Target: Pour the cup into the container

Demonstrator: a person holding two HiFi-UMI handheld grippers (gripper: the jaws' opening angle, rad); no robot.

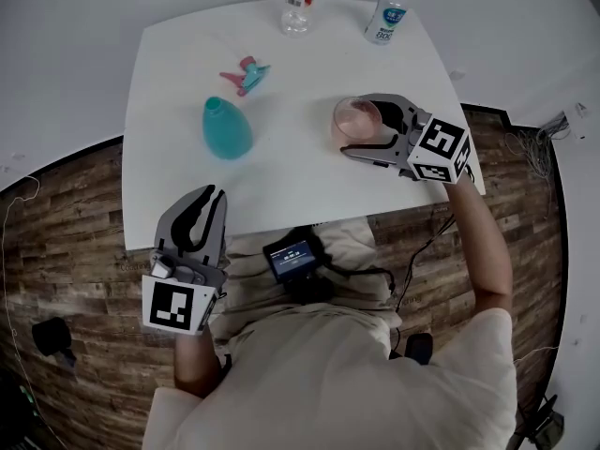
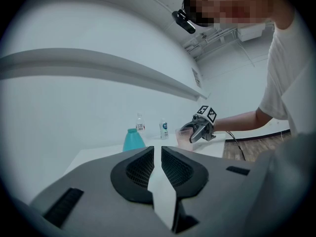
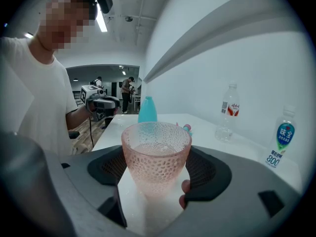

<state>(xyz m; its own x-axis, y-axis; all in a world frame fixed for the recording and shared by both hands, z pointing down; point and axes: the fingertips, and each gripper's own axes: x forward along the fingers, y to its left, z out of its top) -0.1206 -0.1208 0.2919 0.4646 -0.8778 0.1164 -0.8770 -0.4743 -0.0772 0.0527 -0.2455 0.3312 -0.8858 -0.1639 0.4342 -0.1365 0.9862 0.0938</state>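
A pink dimpled glass cup [image 1: 356,118] stands on the white table [image 1: 281,186] at its right side, with some liquid in it. My right gripper [image 1: 356,126] straddles the cup. In the right gripper view the cup [image 3: 156,154] fills the space between the pads, which lie against its sides with no gap showing. The teal bottle-shaped container [image 1: 227,129] stands uncapped left of centre, well apart from the cup. My left gripper [image 1: 208,195] hovers at the table's near edge, shut and holding nothing. It faces the container [image 2: 133,141] and the right gripper [image 2: 200,127].
A pink and teal spray head [image 1: 245,75] lies behind the container. A clear bottle [image 1: 296,9] and a blue-labelled water bottle [image 1: 386,17] stand at the table's far edge. Wooden floor [image 1: 75,251] surrounds the table. A small screen [image 1: 291,259] hangs at the person's chest.
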